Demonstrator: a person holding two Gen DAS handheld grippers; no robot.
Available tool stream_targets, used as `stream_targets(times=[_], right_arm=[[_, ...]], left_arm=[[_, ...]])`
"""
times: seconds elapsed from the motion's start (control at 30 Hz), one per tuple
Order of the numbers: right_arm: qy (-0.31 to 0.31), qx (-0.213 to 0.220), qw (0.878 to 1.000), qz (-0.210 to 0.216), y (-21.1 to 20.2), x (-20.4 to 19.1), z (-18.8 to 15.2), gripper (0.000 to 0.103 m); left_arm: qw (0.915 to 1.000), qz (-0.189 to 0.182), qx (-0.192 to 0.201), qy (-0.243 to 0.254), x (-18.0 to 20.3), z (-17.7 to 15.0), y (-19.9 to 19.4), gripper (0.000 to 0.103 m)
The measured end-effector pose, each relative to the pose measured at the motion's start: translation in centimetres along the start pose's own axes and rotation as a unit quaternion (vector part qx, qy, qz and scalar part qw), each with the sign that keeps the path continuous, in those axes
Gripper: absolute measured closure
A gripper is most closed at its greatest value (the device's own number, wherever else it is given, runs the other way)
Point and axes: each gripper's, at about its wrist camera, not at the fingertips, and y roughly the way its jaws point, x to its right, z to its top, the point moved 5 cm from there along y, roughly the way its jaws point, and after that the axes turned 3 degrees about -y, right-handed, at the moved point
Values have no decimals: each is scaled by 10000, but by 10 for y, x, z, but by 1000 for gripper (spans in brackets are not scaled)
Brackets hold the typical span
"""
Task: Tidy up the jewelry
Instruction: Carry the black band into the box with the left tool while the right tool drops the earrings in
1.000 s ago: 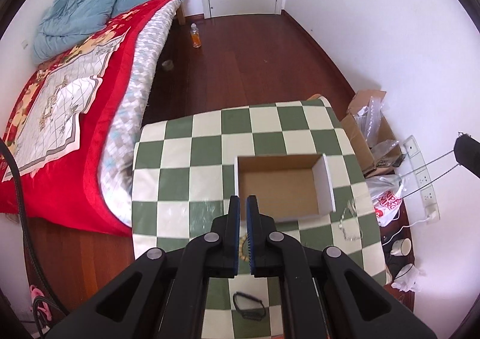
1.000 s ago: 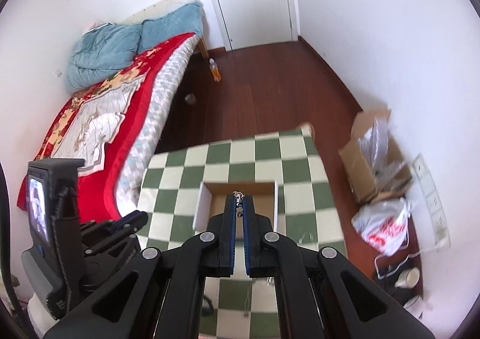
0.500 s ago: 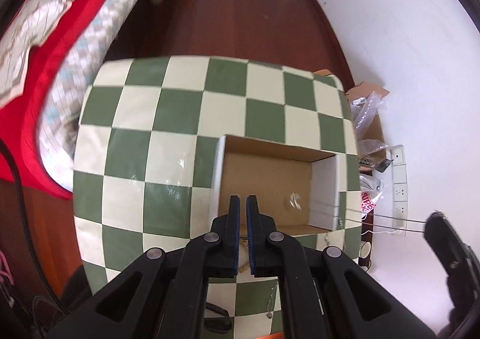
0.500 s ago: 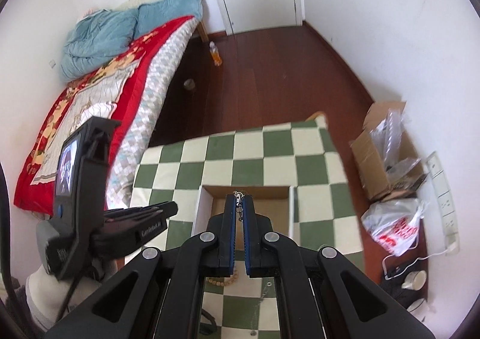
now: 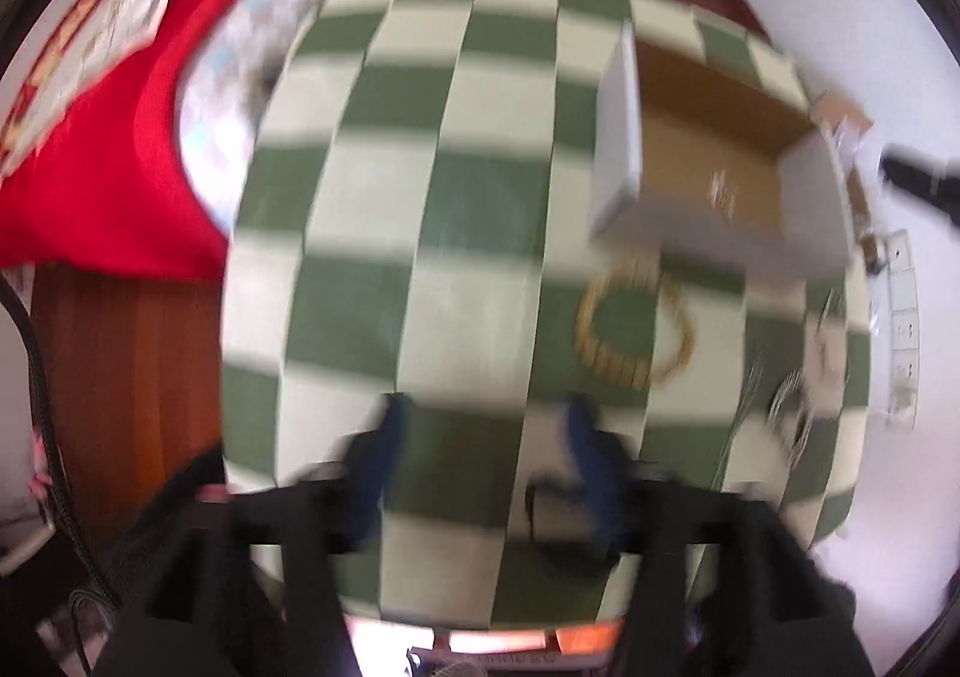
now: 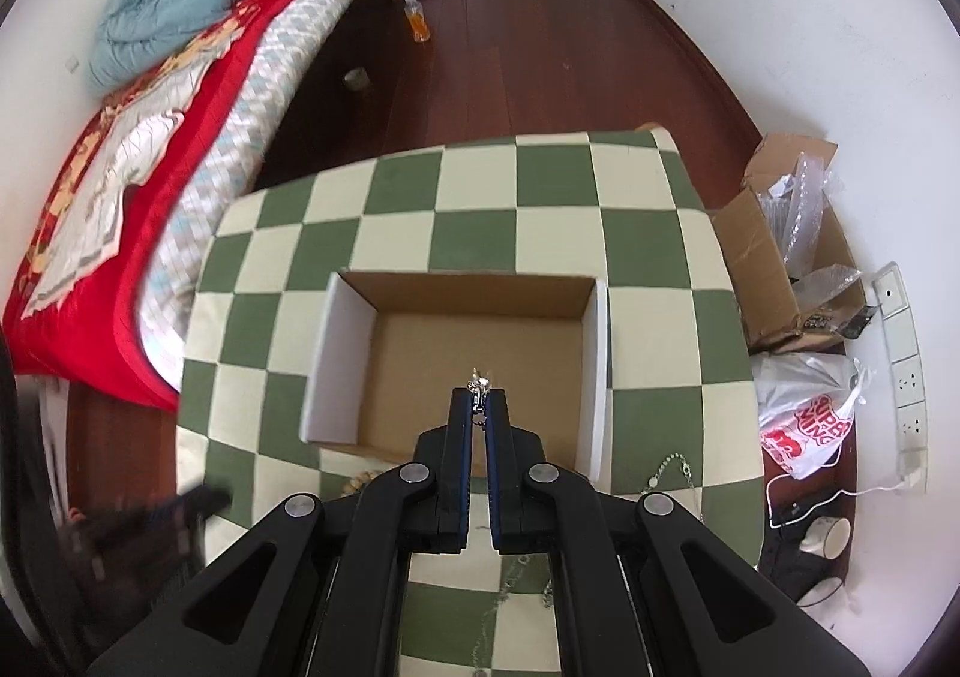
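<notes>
Over the open cardboard box, a thin silver chain is pinched between the tips of the right gripper. Only its little clasp end pokes out past the tips. The rest hangs down below, mostly hidden, so its long line seems to run up and down.

To do this step well, I think the right gripper should go lower into the box before it lets go. Then the chain can pile up on the box floor and not catch on the white wall.

A ring of golden beads lies flat on the green and cream checked table, just beside the near wall of the box. It is round, so it points no special way.

The left gripper is spread wide and holds nothing. It hangs above the table near the bead ring. That view is very blurry. More thin chains lie on the table near the box.
</notes>
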Motion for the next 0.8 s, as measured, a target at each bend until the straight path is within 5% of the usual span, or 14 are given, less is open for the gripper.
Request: stream_targets(times=[0.2, 0.33, 0.37, 0.4, 0.47, 0.63, 0.8], right_arm=[[226, 53, 9997, 77, -4, 12, -12, 99], [430, 159, 9987, 214, -12, 17, -21, 99], [475, 169, 9984, 261, -13, 17, -23, 99], [498, 170, 9982, 296, -14, 17, -25, 99], [540, 190, 9977, 352, -17, 17, -27, 99], [524, 274, 9973, 434, -27, 16, -25, 99], [605, 464, 9949, 657, -47, 18, -9, 99]], left_arm=[[9934, -232, -900, -679, -6, -65, 46, 39], [9938, -17, -961, -552, 3, -76, 60, 42], [9948, 48, -897, -487, 6, -76, 62, 47], [9957, 182, -817, -393, 8, -75, 64, 73], [9971, 241, -672, -247, 13, -72, 61, 102], [9989, 444, -138, 72, 16, -54, 36, 103], [9982, 159, 510, 279, 29, -9, -26, 103]])
